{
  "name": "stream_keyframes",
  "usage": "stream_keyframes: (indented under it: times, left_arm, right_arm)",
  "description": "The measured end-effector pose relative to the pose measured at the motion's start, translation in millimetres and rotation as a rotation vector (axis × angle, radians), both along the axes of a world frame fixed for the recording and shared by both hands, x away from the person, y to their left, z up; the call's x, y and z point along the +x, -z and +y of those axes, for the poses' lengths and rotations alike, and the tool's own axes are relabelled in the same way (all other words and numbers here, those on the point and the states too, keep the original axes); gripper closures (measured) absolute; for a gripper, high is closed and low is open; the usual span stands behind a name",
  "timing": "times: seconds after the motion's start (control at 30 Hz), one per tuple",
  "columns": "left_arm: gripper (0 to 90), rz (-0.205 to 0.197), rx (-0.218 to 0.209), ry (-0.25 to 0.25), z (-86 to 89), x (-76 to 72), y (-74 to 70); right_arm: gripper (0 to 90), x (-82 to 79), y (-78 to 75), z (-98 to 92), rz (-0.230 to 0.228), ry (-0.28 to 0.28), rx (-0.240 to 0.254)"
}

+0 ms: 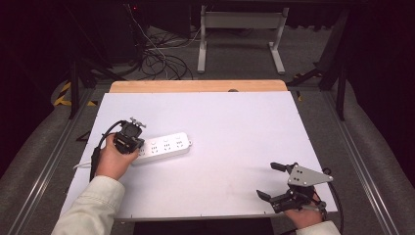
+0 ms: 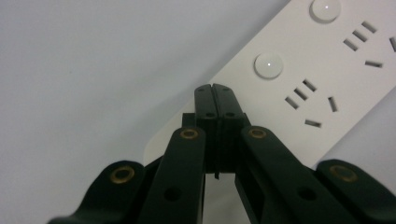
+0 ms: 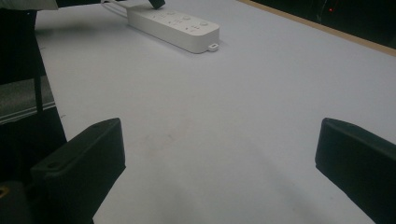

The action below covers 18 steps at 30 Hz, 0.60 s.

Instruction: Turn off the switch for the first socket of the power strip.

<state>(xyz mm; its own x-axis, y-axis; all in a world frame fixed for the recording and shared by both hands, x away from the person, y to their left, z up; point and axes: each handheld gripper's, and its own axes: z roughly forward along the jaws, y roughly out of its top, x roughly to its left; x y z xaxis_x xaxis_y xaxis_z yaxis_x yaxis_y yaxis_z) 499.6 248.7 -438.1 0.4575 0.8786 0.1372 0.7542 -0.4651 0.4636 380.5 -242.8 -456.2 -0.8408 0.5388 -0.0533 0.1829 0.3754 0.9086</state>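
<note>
**Left tongs parked on the power strip, right ones idling**

My left gripper (image 1: 131, 133) sits at the left end of the white power strip (image 1: 164, 146), jaws pressed flat together, tips on the strip's near end (nothing pinched between them). The strip lies left of centre on the white table (image 1: 235, 127). Far over at the near right edge, my right gripper (image 1: 272, 181) has its jaws spread wide above bare table.

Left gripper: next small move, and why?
Probably press down onto the power strip. The left gripper has its jaws shut, tips over the strip's end just short of a round switch button; a nudge forward may be needed. The right gripper sits open, far off.
</note>
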Motion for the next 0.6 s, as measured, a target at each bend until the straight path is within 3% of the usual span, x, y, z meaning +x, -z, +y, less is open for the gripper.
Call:
stream_keyframes:
  times: [0.13,0.23,0.3,0.4,0.6]
  left_arm:
    - [90.0,0.010,-0.050,-0.008,6.3,1.2,-0.6]
    - [90.0,0.006,-0.038,-0.004,8.9,0.4,-4.5]
    - [90.0,-0.017,-0.033,0.001,9.6,-2.3,-6.1]
    - [90.0,-0.055,-0.074,0.011,10.9,-7.0,-18.2]
    - [90.0,-0.090,-0.087,0.050,1.3,-15.6,-36.3]
  right_arm:
    - [1.9,-0.4,-0.3,0.2,0.000,0.001,-0.001]
    - [1.9,-0.7,-0.8,-0.8,-0.003,0.004,0.003]
    - [1.9,0.0,-1.0,-2.1,-0.005,0.009,0.008]
    - [1.9,0.7,-0.8,-2.0,-0.003,0.009,0.008]
    - [1.8,-0.7,-1.2,-0.6,-0.007,0.008,0.002]
